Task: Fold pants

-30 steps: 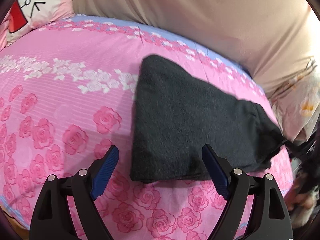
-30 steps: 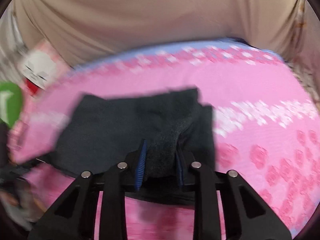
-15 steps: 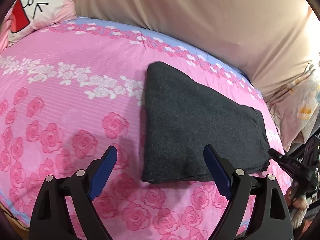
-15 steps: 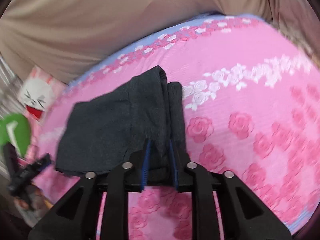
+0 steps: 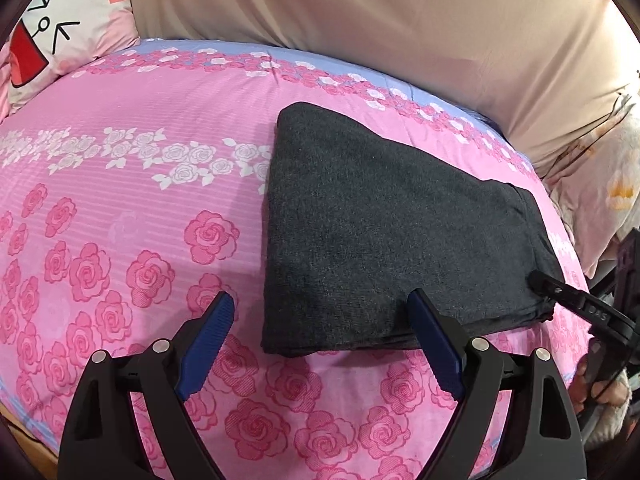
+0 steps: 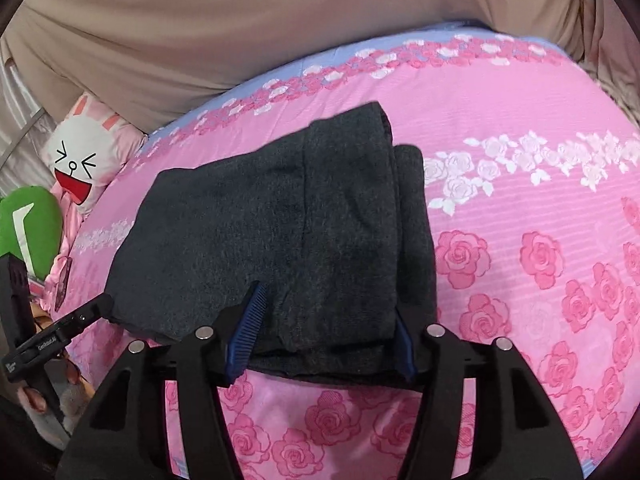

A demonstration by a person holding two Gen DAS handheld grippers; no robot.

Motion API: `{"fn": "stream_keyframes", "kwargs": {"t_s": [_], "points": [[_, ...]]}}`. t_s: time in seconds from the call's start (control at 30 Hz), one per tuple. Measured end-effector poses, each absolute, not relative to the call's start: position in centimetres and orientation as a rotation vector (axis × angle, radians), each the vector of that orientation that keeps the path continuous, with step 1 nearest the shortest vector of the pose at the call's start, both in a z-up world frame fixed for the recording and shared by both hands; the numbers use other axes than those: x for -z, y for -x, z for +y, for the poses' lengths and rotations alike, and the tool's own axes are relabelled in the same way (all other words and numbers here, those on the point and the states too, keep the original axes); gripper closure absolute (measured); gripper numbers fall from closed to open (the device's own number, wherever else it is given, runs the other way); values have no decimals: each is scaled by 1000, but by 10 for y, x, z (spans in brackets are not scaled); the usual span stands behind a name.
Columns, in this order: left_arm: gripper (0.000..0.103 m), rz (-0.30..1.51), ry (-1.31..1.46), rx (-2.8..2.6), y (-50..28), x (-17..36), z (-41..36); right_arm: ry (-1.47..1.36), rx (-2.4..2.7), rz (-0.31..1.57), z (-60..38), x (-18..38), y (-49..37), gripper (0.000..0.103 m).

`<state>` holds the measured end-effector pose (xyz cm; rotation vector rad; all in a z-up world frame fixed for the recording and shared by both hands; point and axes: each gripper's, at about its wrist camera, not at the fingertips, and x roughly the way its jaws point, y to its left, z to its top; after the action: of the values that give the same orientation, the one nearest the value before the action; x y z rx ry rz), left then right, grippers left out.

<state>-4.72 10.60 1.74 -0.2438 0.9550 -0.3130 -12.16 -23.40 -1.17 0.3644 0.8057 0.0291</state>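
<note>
Left wrist view, nearest: left tool (image 5: pixel 320 334) spread wide, nothing between blue pads (image 5: pixel 206 344), hovering over pink rose bedsheet (image 5: pixel 120 208). R-hand pad overlaps near edge of folded dark grey pants (image 5: pixel 384 236); contact w/ cloth can't tell. Pants lying flat on bed as a folded stack, near-left corner squared, layered edges visible along near side. Far right corner of pants next to tip of right tool (image 5: pixel 538 280), seen coming in from frame's right edge. Beyond: white rose band across sheet, then pink/white flower border w/ blue strip, cartoon bunny pillow (image 5: pixel 60 28) top left, beige fabric backdrop (image 5: pixel 380 20) behind bed, floral pillow (image 5: pixel 616 184) far right.

Right wrist view, nearest: right tool (image 6: pixel 322 338) about half open, pads on both sides of near edge of pants (image 6: pixel 260 240) but loose, no pinch on cloth visible. Upper folded layer running away from tool, a narrower strip of lower layer showing along its right side. Left tool (image 6: pixel 96 312) visible at frame's left, tip at pants' left corner. Sheet (image 6: pixel 540 160) around pants on all sides. Farther: bunny pillow (image 6: pixel 80 164) and green plush item (image 6: pixel 32 228) at left, beige backdrop (image 6: pixel 240 20) across top.
</note>
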Motion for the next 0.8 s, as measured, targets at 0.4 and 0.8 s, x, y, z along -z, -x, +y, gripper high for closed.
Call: {"fn": "stream_keyframes", "kwargs": {"t_s": [0.4, 0.8], "points": [[17, 958, 286, 321, 47, -11, 125, -313, -256, 645, -173, -84, 109, 85], [17, 886, 368, 120, 70, -31, 218, -321, -634, 661, -50, -126, 25, 91]]}}
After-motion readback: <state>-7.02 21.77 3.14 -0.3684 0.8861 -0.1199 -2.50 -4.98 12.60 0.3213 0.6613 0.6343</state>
